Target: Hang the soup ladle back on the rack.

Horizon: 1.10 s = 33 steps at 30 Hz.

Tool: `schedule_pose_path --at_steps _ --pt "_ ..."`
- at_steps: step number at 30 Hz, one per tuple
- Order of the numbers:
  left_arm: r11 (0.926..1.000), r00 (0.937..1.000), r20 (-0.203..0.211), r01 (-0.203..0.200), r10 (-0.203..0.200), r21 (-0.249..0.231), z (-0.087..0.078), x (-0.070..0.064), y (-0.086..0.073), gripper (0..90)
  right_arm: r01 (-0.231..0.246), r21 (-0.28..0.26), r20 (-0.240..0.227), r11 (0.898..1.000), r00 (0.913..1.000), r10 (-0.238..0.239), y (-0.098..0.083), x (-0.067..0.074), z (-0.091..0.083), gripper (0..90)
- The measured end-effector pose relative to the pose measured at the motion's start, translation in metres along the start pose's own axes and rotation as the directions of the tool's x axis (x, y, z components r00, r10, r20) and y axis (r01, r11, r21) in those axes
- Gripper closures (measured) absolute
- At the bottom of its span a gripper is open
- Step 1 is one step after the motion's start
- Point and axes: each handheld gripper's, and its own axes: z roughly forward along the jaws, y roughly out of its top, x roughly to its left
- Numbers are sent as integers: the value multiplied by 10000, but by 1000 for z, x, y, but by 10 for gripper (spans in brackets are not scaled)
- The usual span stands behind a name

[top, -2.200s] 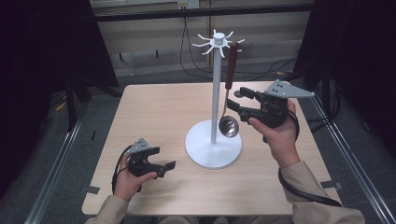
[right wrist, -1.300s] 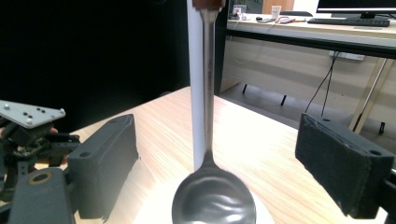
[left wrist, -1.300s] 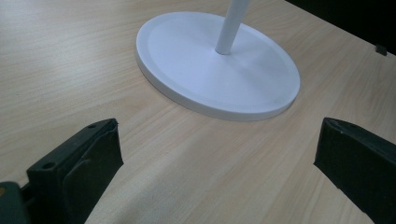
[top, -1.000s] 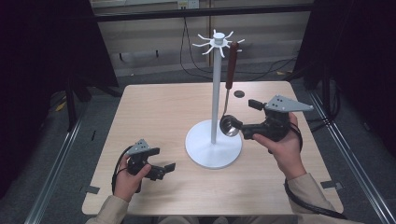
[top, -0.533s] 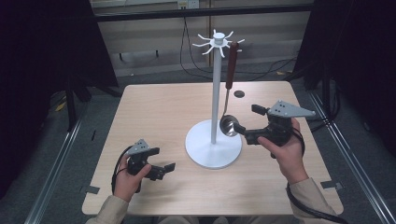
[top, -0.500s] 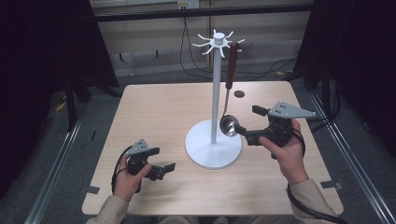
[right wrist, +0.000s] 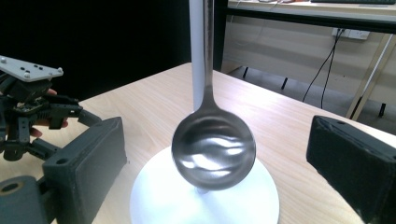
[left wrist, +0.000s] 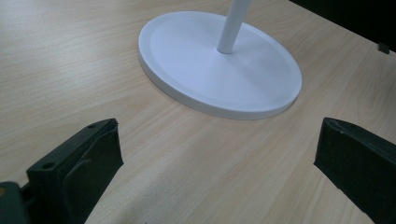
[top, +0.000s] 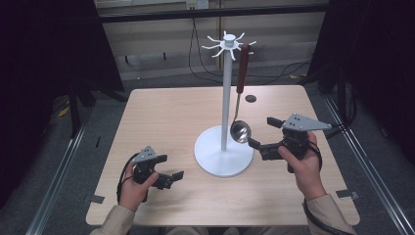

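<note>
Surface (top: 166,117): pale wood, bearing one white utensil stand (top: 224,157) at centre.

Ladle (top: 240,131): hung by its dark red handle from a hook at the stand's top, bowl beside the pole, above the base; ungripped.

Right tongs (top: 260,132): lowered and drawn back from the ladle since two seconds ago; jaws just opened wide, bowl ahead of them, untouched. Hanging is judged complete.

Left tongs (top: 175,177): released, empty, parked near left.
</note>
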Motion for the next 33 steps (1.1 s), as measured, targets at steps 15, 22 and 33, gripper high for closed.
schedule_pose_path --at_steps 15,22,33 --pt "10000 10000 -7 -40 40 3 0 0 0 3 85 367 9 9993 10000 -85 -21 1 -4 40" --pt "10000 10000 -7 -26 26 27 1 -1 0 3 81 462 -46 9989 10000 -79 -32 3 -5 39" --pt "9999 10000 0 -84 84 64 1 -1 -1 3 4 605 -81 9982 10000 1 -49 5 -6 39"
